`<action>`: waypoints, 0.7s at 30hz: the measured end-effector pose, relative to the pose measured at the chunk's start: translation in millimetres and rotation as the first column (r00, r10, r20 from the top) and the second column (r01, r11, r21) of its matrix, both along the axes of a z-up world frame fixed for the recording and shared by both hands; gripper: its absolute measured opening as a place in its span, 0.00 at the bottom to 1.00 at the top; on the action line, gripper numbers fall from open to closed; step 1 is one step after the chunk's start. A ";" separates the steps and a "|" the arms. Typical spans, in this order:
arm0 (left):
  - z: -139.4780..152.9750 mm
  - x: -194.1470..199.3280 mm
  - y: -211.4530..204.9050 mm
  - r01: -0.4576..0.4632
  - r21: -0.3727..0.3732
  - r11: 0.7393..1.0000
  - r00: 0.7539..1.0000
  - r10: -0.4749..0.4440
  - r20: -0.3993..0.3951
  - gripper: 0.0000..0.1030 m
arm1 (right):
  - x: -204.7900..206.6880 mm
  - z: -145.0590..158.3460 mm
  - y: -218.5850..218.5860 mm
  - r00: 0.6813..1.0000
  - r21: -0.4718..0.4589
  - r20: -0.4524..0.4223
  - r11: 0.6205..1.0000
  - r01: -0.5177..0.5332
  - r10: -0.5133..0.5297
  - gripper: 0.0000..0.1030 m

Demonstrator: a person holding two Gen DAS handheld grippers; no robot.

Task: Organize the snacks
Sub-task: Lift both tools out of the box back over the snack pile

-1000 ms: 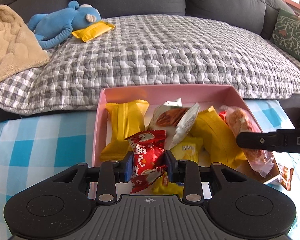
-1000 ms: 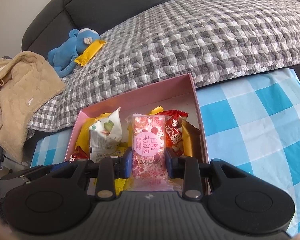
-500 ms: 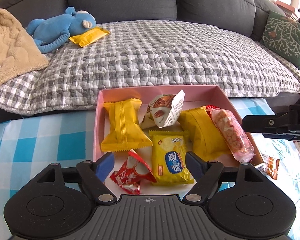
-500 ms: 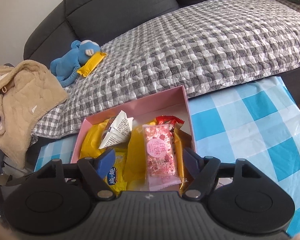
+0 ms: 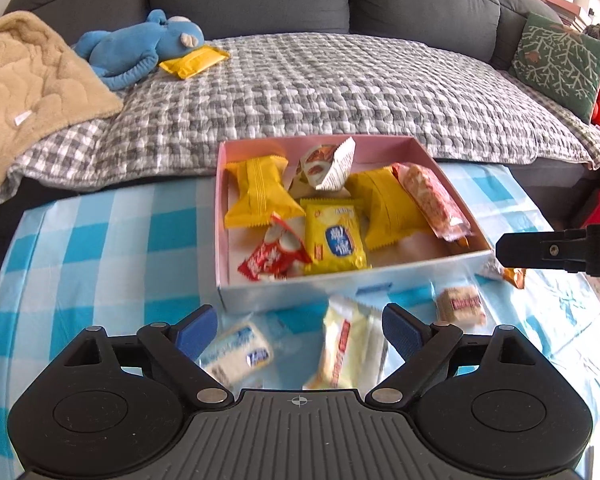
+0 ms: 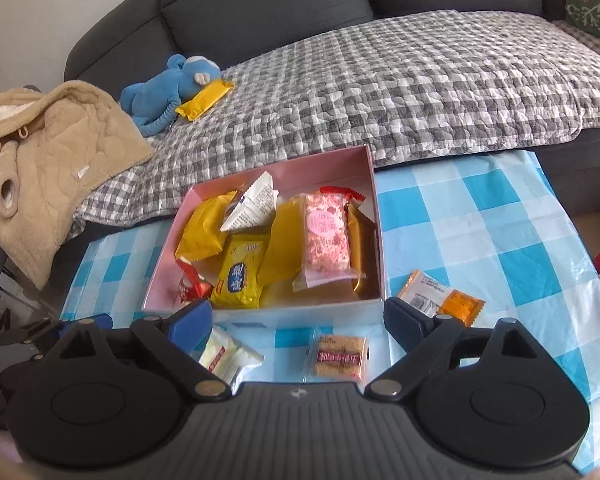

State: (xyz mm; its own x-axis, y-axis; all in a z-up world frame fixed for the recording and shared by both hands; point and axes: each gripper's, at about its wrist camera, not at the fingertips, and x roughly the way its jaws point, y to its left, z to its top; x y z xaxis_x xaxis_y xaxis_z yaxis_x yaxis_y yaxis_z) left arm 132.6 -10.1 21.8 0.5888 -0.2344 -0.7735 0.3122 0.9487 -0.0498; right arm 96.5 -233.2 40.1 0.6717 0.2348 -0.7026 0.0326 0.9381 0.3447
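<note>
A: Left view?
B: The box [image 5: 342, 284] on the desk [image 5: 100, 248] holds several snacks; two packets [image 5: 236, 356] lie loose before it. Left gripper [image 5: 298, 326] hovers above them, fingers spread, empty.

A: Right view?
B: A biscuit [image 6: 340, 356] and an orange packet [image 6: 440, 294] remain outside. Right gripper [image 6: 298, 316] hangs low, fingers spread, empty.

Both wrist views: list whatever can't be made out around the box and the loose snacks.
- Left wrist view: the two packets between the open left gripper fingers are motion-blurred; their print is unreadable.
- Left wrist view: the orange packet is mostly hidden behind the right gripper's finger.
- Right wrist view: the cream packet is partly covered by the right gripper.
- Right wrist view: the red packet in the box is partly hidden by a finger.
</note>
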 end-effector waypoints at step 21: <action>-17.4 -66.9 26.2 0.012 0.010 1.000 1.000 -0.012 0.001 0.93 | -63.5 -12.2 16.5 0.999 -0.081 -0.006 0.995 -0.053 0.053 0.97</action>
